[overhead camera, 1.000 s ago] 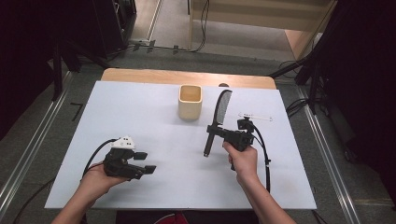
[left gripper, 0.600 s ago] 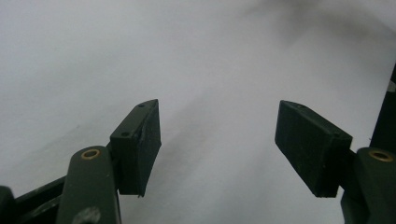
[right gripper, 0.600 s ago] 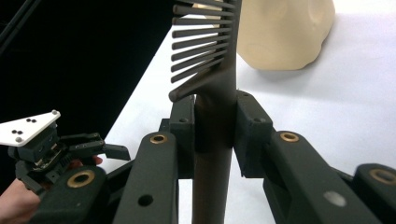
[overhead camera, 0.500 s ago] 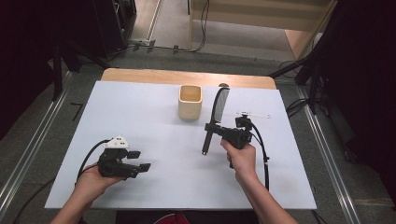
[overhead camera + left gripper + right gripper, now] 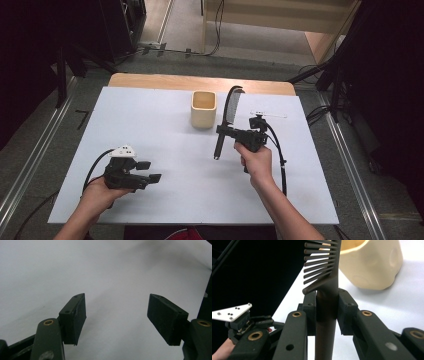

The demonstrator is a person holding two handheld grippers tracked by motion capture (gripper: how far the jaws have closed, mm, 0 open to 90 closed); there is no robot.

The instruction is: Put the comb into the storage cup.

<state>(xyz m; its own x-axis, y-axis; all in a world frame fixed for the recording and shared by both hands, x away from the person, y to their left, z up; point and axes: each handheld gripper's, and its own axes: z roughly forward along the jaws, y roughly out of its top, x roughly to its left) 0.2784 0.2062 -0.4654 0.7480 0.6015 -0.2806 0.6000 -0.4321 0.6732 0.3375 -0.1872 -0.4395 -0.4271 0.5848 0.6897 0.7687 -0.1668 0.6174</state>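
Nearest, left tool (image 5: 150, 171): held low over the near-left part of the white tabletop (image 5: 165, 200), jaws standing wide with nothing between them. Its own view confirms it, both black pads (image 5: 76, 318) apart over bare white surface. Idle, well apart from the work.

Mid-table, right tool (image 5: 225, 132): gripped in the person's right hand (image 5: 256, 162), jaws clamped narrow on the handle of a long black plastic comb (image 5: 229, 117). In the right gripper view the comb (image 5: 325, 297) runs straight up between the pads, the round handle pinched just below where the teeth begin. From above, the comb looks lifted off the tabletop, handle end toward the person, toothed end pointing away; how high it rides I cannot tell.

Farther back, a cream-coloured square cup (image 5: 204, 108), open at the top, stands upright just left of the comb's toothed end. The cup (image 5: 372, 262) sits close beyond the teeth in the right gripper view, apart from them.

Behind that, a small white object (image 5: 270, 114) lies near the right rear of the tabletop; too small to identify.

Judgement: carry step, comb secured and brought alongside the cup. Next move likely calls for raising the comb, tipping it more upright, bringing one end over the cup's mouth, then lowering before releasing. Risk: a long comb may tip a light cup.
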